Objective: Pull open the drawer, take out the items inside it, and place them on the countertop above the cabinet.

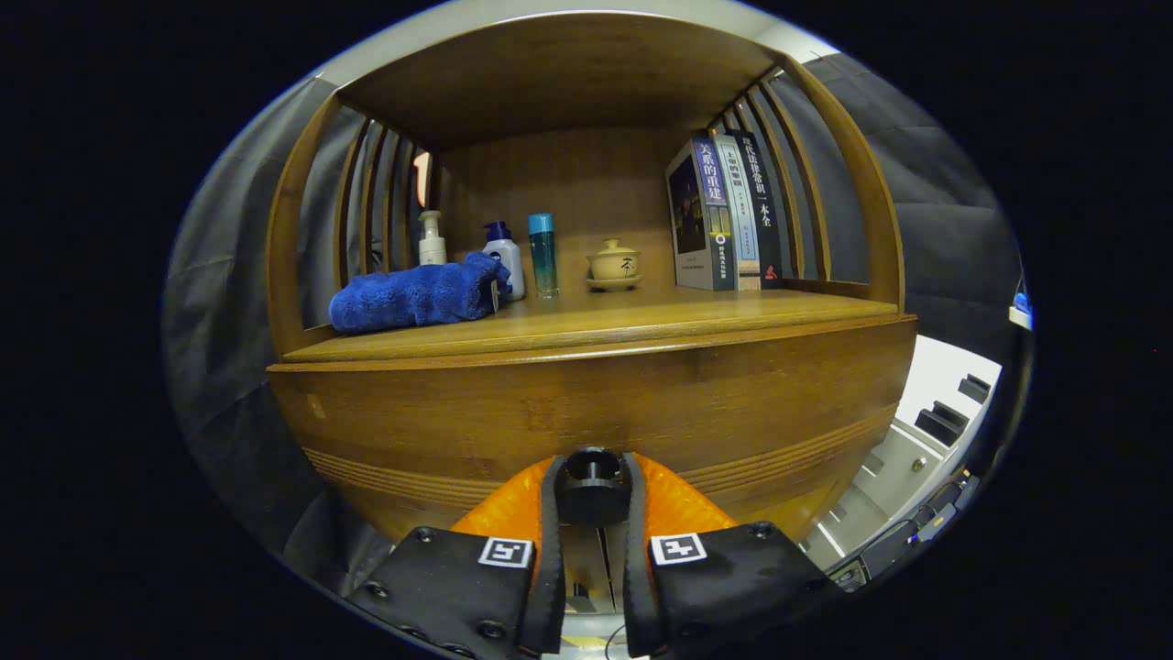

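A wooden drawer front point(586, 403) fills the space just ahead of me, below the countertop point(596, 325) of the cabinet. Its round dark knob point(592, 481) sits between my two fingers, and my gripper point(592, 495) is shut on it, one finger pressing each side. The drawer's inside is hidden from here. On the countertop at the left lies a blue towel point(417, 295).
On the countertop behind the towel stand a white pump bottle point(432, 240), a blue-capped white bottle point(505, 257) and a slim teal bottle point(542, 254). A small lidded teacup point(614, 265) sits mid-shelf, with three upright books point(724, 213) at the right. Curved wooden slats wall both sides.
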A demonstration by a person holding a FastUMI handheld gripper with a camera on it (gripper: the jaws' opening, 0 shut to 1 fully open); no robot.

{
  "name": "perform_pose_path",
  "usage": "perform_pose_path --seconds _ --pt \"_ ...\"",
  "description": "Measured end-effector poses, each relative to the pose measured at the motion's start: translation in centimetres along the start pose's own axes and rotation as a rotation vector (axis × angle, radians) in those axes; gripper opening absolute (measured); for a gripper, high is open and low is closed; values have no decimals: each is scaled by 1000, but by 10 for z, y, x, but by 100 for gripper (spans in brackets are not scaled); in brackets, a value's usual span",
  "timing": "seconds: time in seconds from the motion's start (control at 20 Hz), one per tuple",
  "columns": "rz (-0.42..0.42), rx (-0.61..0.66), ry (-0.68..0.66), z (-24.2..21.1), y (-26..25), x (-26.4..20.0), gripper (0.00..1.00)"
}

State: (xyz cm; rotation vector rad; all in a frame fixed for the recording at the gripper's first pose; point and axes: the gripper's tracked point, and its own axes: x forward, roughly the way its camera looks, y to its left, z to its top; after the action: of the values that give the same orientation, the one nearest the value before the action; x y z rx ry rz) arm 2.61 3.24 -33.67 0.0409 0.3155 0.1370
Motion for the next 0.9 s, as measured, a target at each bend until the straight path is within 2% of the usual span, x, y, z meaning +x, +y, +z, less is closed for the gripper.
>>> perform_pose_path --seconds 0.9 --pt "-8 -10 -21 -23 2 -94 34"
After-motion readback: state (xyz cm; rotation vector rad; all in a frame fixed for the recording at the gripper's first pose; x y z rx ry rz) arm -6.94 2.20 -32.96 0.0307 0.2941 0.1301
